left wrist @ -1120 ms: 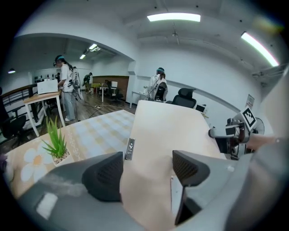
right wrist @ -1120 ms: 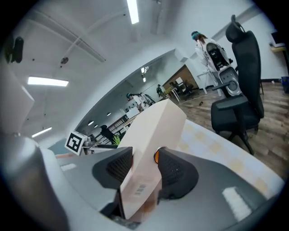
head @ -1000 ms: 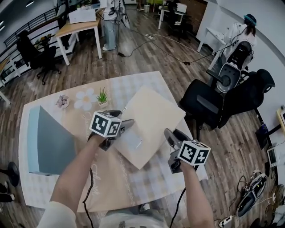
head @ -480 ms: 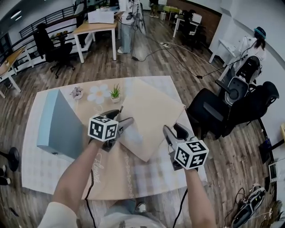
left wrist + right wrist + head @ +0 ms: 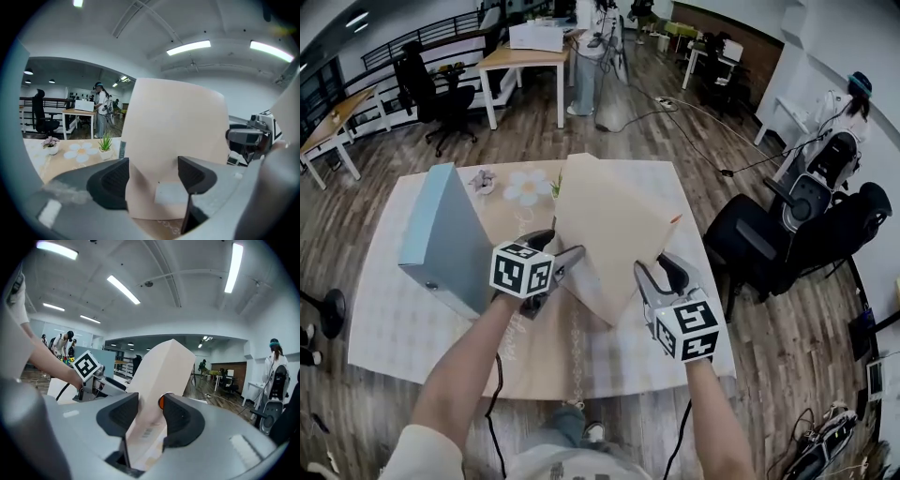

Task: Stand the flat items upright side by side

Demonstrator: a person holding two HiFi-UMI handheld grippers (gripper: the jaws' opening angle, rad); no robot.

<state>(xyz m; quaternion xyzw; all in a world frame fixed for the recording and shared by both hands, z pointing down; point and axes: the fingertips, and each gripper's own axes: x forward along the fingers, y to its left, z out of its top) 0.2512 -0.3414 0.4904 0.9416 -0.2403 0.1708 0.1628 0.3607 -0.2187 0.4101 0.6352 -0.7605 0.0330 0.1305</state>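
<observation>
A barcode strip (image 5: pixel 147 432) is printed on the beige flat box (image 5: pixel 609 234), too small to read, with an orange dot (image 5: pixel 161 402) beside it. A blank white label (image 5: pixel 171 193) sits low on the box's broad face. The box is raised on a tilt at centre frame. The right gripper (image 5: pixel 658 272) has its fingers clamped on the box's lower right edge. The left gripper (image 5: pixel 561 246) keeps its fingers spread wide, with the box's face between them but not pinched. A blue-grey box (image 5: pixel 450 234) stands upright on the surface (image 5: pixel 403 328) at left.

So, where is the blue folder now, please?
Head view: the blue folder stands upright on the table's left side, just left of the left gripper and beige folder.
</observation>
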